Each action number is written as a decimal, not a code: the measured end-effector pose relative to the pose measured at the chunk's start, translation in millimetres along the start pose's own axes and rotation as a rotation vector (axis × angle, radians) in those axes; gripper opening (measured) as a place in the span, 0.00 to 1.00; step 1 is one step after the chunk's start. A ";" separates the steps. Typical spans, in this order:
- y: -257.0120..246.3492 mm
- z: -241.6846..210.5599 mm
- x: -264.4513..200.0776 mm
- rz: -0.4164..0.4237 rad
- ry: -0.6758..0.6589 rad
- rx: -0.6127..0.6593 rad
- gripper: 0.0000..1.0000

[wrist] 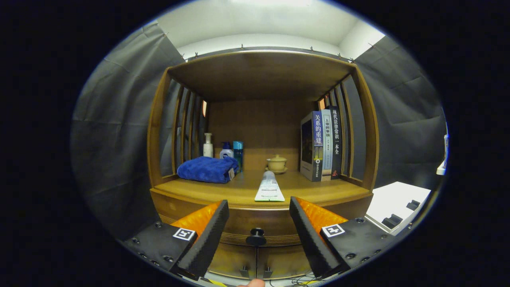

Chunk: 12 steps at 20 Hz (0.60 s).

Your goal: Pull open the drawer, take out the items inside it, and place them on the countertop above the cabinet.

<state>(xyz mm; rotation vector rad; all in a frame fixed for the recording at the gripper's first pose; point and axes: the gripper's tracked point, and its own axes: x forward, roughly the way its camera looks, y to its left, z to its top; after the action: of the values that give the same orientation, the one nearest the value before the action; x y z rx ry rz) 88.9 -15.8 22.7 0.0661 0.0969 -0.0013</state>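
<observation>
My gripper (258, 213) is open, its two fingers spread wide with nothing between them. Between and just below the fingertips is the dark round knob (256, 236) of the closed wooden drawer (255, 227). Above it runs the countertop (187, 189) of the wooden cabinet. A white tube (269, 187) lies on the countertop near its front edge, just beyond the fingers. What is inside the drawer is hidden.
On the countertop sit a folded blue towel (208, 169), three bottles (227, 150) behind it, a small lidded cup (276, 163) on a saucer, and upright books (322, 145). Two lower doors (255, 263) sit below the drawer. A white surface (394, 207) stands to the right.
</observation>
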 end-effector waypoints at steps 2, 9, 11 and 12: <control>-2.5 2.8 -2.1 -0.003 -0.001 0.003 0.98; -10.3 -2.4 -3.7 -0.032 0.008 -0.009 0.98; -10.9 -1.3 -4.5 -0.032 0.002 -0.006 0.98; -10.5 0.5 -5.8 -0.032 -0.001 -0.004 0.98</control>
<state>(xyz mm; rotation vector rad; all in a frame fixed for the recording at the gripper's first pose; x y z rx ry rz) 83.2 -26.3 23.1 0.0606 0.0965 -0.0330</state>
